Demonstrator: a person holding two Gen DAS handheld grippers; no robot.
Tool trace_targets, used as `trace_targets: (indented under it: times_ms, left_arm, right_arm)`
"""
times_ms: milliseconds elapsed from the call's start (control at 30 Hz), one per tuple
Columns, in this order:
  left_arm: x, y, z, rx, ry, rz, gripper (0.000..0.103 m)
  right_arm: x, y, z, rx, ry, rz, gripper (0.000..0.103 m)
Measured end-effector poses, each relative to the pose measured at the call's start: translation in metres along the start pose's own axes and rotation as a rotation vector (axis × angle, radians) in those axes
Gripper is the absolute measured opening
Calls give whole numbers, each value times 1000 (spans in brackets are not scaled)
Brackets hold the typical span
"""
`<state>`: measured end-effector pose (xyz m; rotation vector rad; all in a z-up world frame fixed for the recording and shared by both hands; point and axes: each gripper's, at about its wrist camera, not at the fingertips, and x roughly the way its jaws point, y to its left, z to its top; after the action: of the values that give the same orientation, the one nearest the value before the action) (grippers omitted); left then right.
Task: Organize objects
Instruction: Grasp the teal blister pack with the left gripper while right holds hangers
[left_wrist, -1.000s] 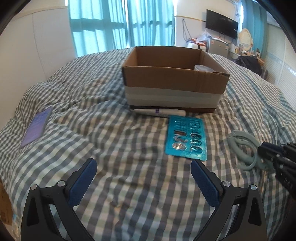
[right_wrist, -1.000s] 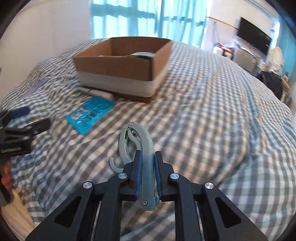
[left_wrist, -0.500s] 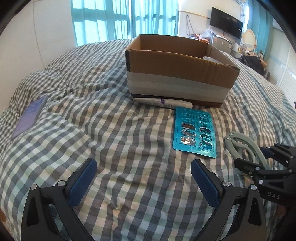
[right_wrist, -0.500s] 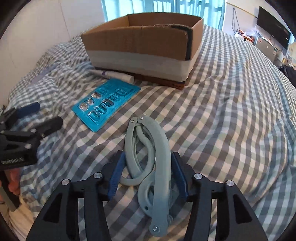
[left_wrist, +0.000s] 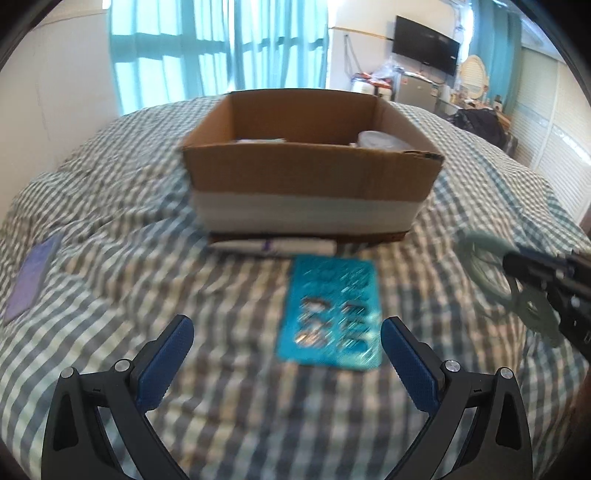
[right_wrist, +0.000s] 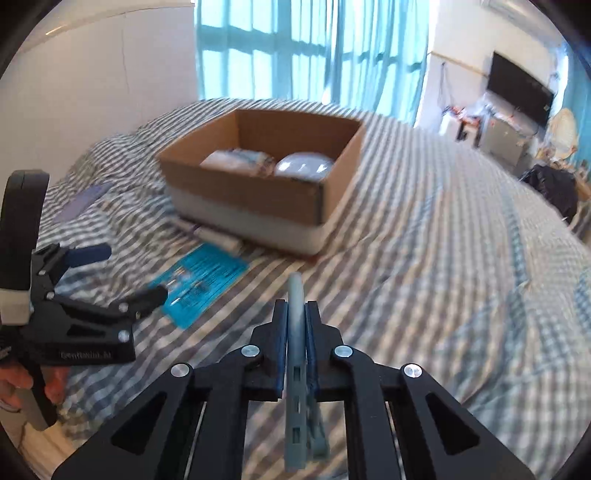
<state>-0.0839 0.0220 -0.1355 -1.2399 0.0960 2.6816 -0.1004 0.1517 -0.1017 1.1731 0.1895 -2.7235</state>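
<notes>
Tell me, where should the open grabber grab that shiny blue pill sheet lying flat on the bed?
Probably by a long edge, from above. The pill sheet lies flat on the soft checked blanket, so the left gripper could tip down, press its fingers into the cloth beside both long sides, and pinch across the narrow width.

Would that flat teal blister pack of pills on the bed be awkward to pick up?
Probably. The teal foil blister pack lies flat on the soft checked bedspread, so its edges look hard to catch. It seems thin and light, and may bend.
</notes>
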Motion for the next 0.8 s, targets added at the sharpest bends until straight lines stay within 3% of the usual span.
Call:
trace_targets:
  times_ms: [167, 367, 533, 633, 700, 800]
  left_arm:
    - [29, -22, 10, 48, 27, -43, 103]
    - [69, -32, 12, 84, 91, -39, 103]
    - [74, -32, 15, 85, 84, -73, 102]
    - [68, -31, 14, 86, 81, -93, 87]
    - [63, -30, 13, 83, 88, -96, 71]
    - [54, -26, 13, 66, 119, -113, 71]
  right_arm:
    - [19, -14, 7, 10, 29, -27, 9]
    - [42, -22, 6, 41, 62, 5, 9]
    - [47, -23, 4, 47, 65, 15, 9]
    - [46, -23, 3, 51, 58, 16, 9]
    - [43, -22, 2, 52, 54, 16, 9]
    - [35, -21, 1, 60, 43, 20, 9]
